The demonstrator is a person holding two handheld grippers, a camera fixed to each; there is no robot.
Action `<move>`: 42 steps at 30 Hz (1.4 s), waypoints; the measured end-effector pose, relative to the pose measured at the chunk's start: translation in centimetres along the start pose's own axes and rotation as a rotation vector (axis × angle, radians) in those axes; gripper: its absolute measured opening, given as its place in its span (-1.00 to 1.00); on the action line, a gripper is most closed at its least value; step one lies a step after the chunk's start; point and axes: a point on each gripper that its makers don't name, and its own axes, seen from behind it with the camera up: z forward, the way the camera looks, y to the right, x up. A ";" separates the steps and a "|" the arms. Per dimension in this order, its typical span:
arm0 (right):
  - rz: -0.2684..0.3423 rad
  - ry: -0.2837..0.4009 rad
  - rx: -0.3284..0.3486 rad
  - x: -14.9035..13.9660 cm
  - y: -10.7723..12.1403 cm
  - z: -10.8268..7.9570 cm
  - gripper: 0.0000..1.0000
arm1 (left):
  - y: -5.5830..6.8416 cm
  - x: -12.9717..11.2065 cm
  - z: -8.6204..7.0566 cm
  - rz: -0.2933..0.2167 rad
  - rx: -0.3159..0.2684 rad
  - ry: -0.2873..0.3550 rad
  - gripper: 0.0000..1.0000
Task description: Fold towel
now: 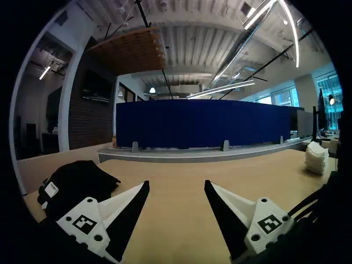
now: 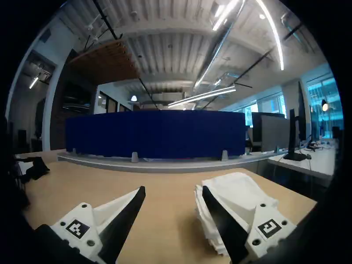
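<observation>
The white towels [image 2: 237,187] (a neat folded stack) lie on the desk [image 2: 163,233] beside the right tool [image 2: 172,188]; it and the left tool [image 1: 176,182] gape apart, empty.

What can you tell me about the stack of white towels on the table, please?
The stack of white towels is a pile of folded soft cloth, its layered edges showing on the near side. It lies on the pale wooden table, near its right edge, behind one finger of the open right gripper; whether they touch I cannot tell.
</observation>
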 end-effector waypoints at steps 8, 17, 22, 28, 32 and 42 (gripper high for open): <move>0.015 0.005 -0.001 -0.9 -0.1 0.2 1.00 | -0.1 0.0 0.1 0.000 0.000 0.000 0.85; 0.014 0.003 -0.002 -1.4 -0.3 0.2 1.00 | -0.1 0.0 0.1 0.000 0.000 0.000 0.85; 0.003 -0.004 -0.001 -2.0 -0.6 0.2 1.00 | -0.1 0.0 0.0 0.000 0.000 0.000 0.85; -0.010 -0.006 -0.002 -2.5 -0.5 0.3 1.00 | -0.1 0.0 0.0 0.000 0.000 0.000 0.85; -0.007 -0.006 -0.002 -2.6 -0.3 0.5 1.00 | -0.1 0.0 0.1 0.000 0.000 0.000 0.85; -0.007 -0.008 -0.002 -2.7 -0.3 0.6 1.00 | -0.1 0.0 0.1 0.001 0.000 0.000 0.85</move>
